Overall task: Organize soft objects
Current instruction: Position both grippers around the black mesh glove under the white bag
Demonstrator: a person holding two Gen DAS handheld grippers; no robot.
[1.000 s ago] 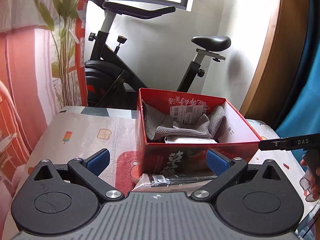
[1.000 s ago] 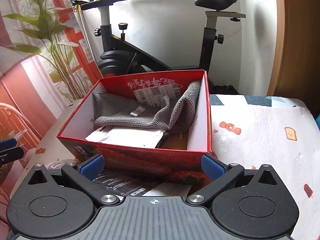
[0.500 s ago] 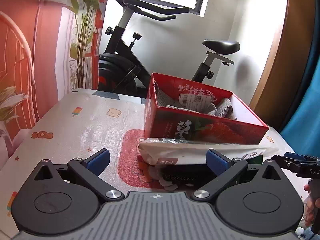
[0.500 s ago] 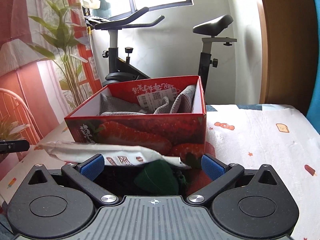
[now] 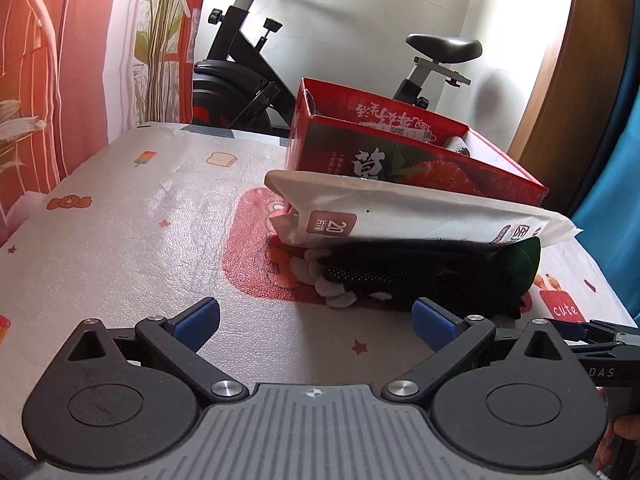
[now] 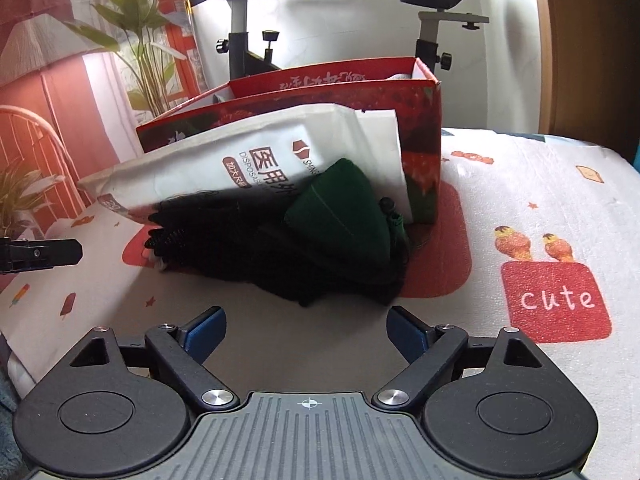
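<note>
A red strawberry-print box (image 5: 420,160) (image 6: 424,120) stands on the patterned table cover. In front of it a white soft packet (image 5: 400,212) (image 6: 256,160) leans over a pile of black fabric (image 5: 400,276) (image 6: 256,256) and a dark green pouch (image 6: 344,212) (image 5: 524,260). My left gripper (image 5: 316,316) is open, low over the cover, just short of the black fabric. My right gripper (image 6: 306,330) faces the same pile from the other side; its jaws are closing with nothing between them. A grey cloth (image 5: 456,146) peeks from the box.
An exercise bike (image 5: 256,80) stands behind the table against the white wall. A plant (image 6: 140,40) and a red curtain are at the left. A wooden panel (image 6: 588,40) and a blue curtain (image 5: 616,184) border the right side.
Both grippers have sunk toward the table and come close to the pile; the view into the box is lost. The right jaws have narrowed a little.
</note>
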